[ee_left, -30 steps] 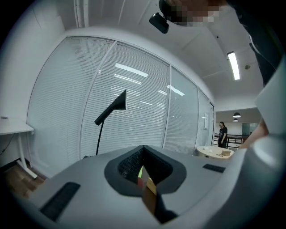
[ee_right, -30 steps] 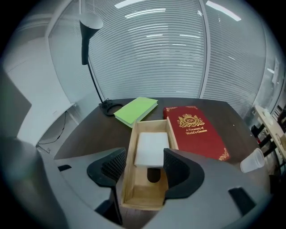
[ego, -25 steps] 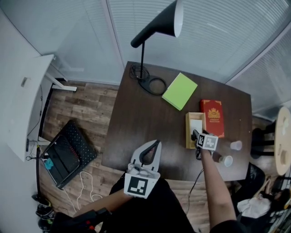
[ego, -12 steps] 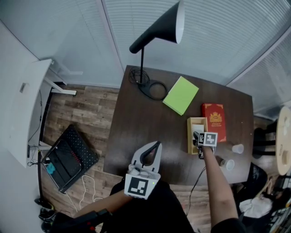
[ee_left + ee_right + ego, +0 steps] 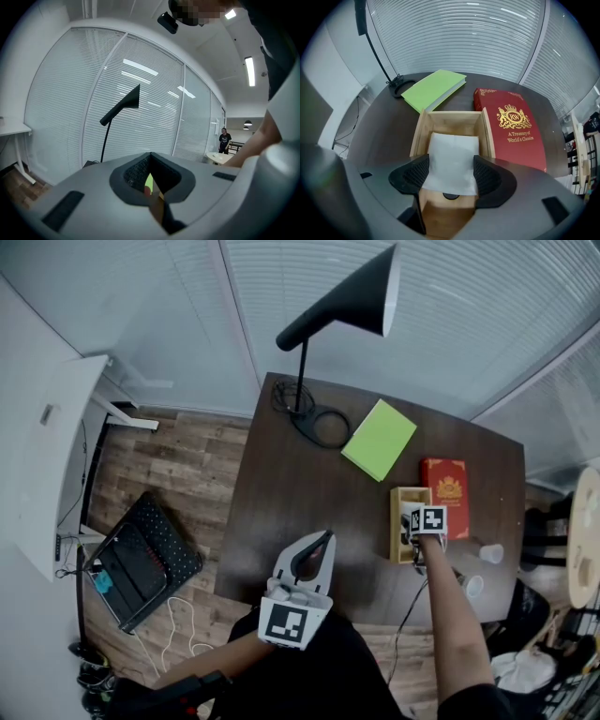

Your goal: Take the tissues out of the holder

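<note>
Hidden in head view: the right hand-held gripper (image 5: 413,532) and its marker cube are covering the near half of the holder (image 5: 397,521), so the tissues are hardly showing there.
Tissues (image 5: 452,159): a white folded stack is lying flat inside the wooden holder (image 5: 421,133). Its near edge is overlapping a small dark round spot, perhaps a notch in the holder's floor.
Right hand-held gripper (image 5: 449,174): it is pointing steeply down over the holder. Its jaws have just been opening and are standing wide apart. The tissues are showing between them, with neither pad pressing on the stack.
Cut off: this gripper's grey body is blocking the holder's near end and the lower corner of the red book (image 5: 511,124).
Left hand-held gripper (image 5: 324,536): it is hanging over the near edge of the counter (image 5: 291,493), jaws pressed together with nothing between them.
Left gripper view: the gripper's own body (image 5: 150,176) is filling the lower half, and only a thin sliver of green and red is showing through the slit.
Around: a green book (image 5: 433,89) is lying just beyond the holder, and the red book is lying just beside its right wall. A black lamp (image 5: 342,306) is standing at the far corner. Two cups (image 5: 490,552) are sitting near the right edge, one partly behind the person's forearm (image 5: 450,615).
</note>
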